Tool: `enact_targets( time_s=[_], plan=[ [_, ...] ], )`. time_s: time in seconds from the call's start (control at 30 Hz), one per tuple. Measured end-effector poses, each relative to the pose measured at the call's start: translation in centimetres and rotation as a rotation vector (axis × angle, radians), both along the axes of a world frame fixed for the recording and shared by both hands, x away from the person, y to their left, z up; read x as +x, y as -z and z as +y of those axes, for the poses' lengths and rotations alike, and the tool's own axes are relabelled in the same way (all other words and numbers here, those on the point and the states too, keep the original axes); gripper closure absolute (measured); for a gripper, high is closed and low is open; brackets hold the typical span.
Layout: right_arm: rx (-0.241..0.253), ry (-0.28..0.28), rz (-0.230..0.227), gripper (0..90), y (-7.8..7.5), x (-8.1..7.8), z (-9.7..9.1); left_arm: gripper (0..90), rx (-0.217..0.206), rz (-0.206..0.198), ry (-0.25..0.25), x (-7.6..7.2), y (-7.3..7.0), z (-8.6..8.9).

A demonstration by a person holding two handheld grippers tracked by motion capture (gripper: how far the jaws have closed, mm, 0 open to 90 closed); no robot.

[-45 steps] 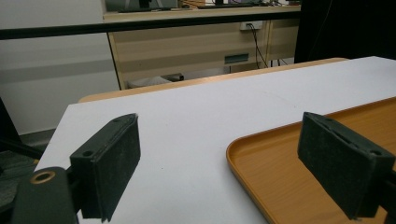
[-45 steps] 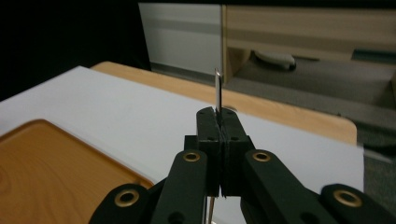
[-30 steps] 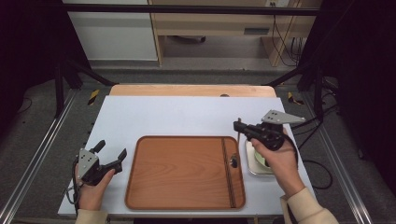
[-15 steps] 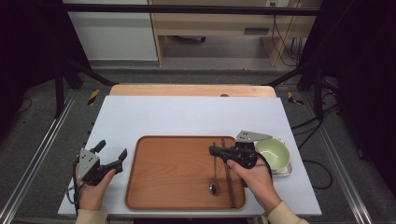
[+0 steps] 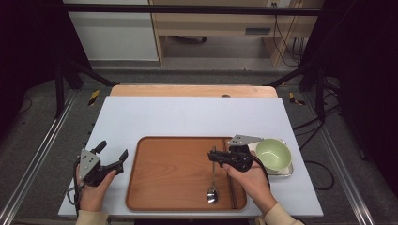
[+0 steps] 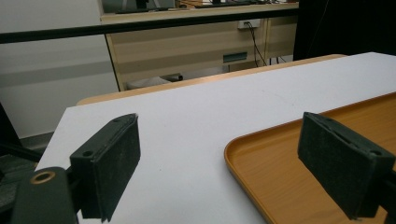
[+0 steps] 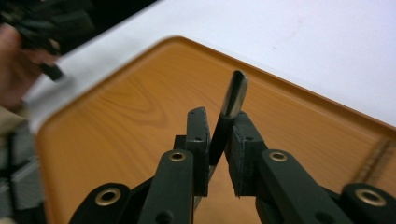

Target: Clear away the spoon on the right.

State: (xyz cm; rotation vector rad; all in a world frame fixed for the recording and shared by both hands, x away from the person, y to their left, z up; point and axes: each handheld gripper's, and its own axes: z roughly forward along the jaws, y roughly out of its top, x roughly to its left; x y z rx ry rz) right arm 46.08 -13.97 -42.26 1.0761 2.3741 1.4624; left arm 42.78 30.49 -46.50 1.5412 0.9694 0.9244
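A metal spoon (image 5: 212, 187) lies on the wooden tray (image 5: 173, 173), its bowl toward the near edge. Its handle (image 7: 233, 93) runs up between the jaws of my right gripper (image 5: 213, 157), which hovers low over the tray's right part. Those jaws have just been opening: in the right gripper view (image 7: 218, 116) a gap stands between the pads and the thin handle sits loosely in it. My left gripper (image 5: 112, 151) rests at the table's left front, beside the tray's left rim (image 6: 280, 158). In the left gripper view (image 6: 224, 154) its jaws are wide open and hold nothing.
A pale green bowl (image 5: 273, 153) sits on a small light tray (image 5: 287, 171) just right of the wooden tray, close behind my right hand. The white tabletop (image 5: 187, 117) stretches bare behind the tray. Metal rails run along both sides of the table.
My right gripper came left and down from the green bowl to the wooden tray, carrying the spoon. The spoon now lies on the tray and the jaws have parted slightly. The left gripper stayed still.
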Motion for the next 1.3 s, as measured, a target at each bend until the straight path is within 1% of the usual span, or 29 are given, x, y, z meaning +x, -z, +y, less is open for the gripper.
enact_targets(
  time_s=[0.03,0.1,0.13,0.2,0.27,0.3,0.4,0.57,0.67,0.73,0.77,0.93,1.0,1.03,1.13,1.3],
  plan=[
    [-0.022,0.004,-0.003,78.5,0.1,0.1,0.1,12.7,0.000,0.000,0.000,0.0,0.0,0.0],
    [-0.041,0.013,0.008,77.9,0.1,0.4,0.3,12.7,-0.002,0.000,-0.001,0.0,0.0,0.0],
    [-0.054,0.013,0.002,77.5,0.2,0.6,0.4,12.7,-0.003,0.000,-0.001,0.0,0.0,0.0],
    [-0.079,0.022,0.007,76.0,0.4,0.8,0.6,12.7,-0.002,0.000,-0.002,0.0,0.0,0.0],
    [-0.133,0.044,-0.003,73.9,0.6,1.0,0.9,12.8,-0.001,-0.002,-0.003,0.0,0.0,0.1],
    [-0.148,0.043,-0.013,73.4,0.7,1.1,0.9,12.8,-0.001,-0.002,-0.003,0.0,0.0,0.1],
    [-0.177,0.058,-0.002,70.9,1.2,1.3,1.1,12.8,0.002,-0.001,-0.001,0.0,0.0,0.0],
    [-0.199,0.079,0.028,67.8,1.7,1.6,1.4,12.8,0.006,-0.001,0.000,0.0,0.0,0.0],
    [-0.212,0.085,0.026,65.9,1.8,1.6,1.6,12.8,0.004,-0.004,-0.001,0.0,0.0,0.0],
    [-0.220,0.092,0.038,63.8,1.9,1.6,1.8,12.8,0.004,-0.005,0.000,0.0,-0.1,0.0],
    [-0.228,0.093,0.035,62.8,2.0,1.6,1.8,12.8,0.006,-0.005,0.001,0.0,-0.1,0.0],
    [-0.243,0.116,0.068,57.0,2.4,1.8,1.9,12.8,0.006,-0.006,0.002,0.0,-0.1,-0.1],
    [-0.244,0.117,0.056,53.2,2.5,1.9,1.9,12.8,0.006,-0.005,0.002,0.0,-0.1,0.0],
    [-0.244,0.128,0.059,50.8,2.5,1.8,2.0,12.8,0.005,-0.004,0.001,0.0,0.0,0.0],
    [-0.261,0.130,0.039,45.9,2.4,1.8,2.0,12.8,0.006,-0.005,0.001,0.0,0.0,0.0],
    [-0.262,0.145,0.019,42.3,2.2,1.7,2.0,12.7,0.007,-0.004,0.001,0.0,0.0,0.0]
  ],
)
